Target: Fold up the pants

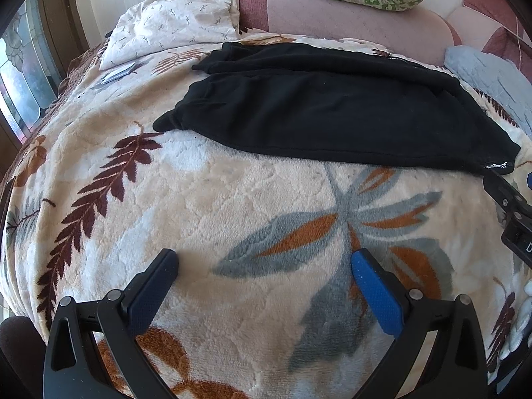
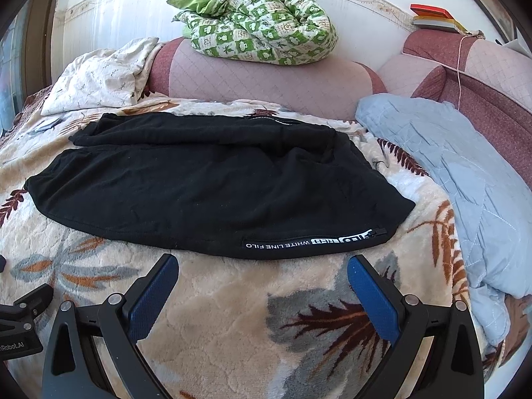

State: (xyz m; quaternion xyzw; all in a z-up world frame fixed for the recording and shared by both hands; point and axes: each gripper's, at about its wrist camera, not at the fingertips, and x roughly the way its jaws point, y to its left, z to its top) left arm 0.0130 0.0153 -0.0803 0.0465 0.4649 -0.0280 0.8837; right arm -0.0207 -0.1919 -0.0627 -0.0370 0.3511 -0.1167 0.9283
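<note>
**Claw status: both spread wide, nothing gripped**

Claws first. My left gripper point(image 1: 265, 259) has its jaws spread wide, with only leaf-print blanket point(image 1: 206, 199) showing between the blue pads point(image 1: 375, 296). It holds nothing and hangs over bare blanket, well short of the garment. My right gripper point(image 2: 262, 266) is spread just as wide and is likewise empty. Its fingertips sit just short of the near hem of the black pants point(image 2: 206, 183); I cannot tell whether they touch the blanket below.

Pants position: laid flat across the blanket, legs side by side, leg ends toward the left of both views. A zip pocket with white lettering point(image 2: 312, 241) lies on the near edge, between the right claw's fingers in its own camera. From the left camera the pants point(image 1: 316, 113) lie beyond and to the right.

Surroundings: a blue quilted cloth point(image 2: 449, 173) lies right of the pants, a white patterned pillow point(image 2: 99, 76) far left, and a green checked quilt point(image 2: 259, 26) sits on the pink padded headboard point(image 2: 266, 83).
</note>
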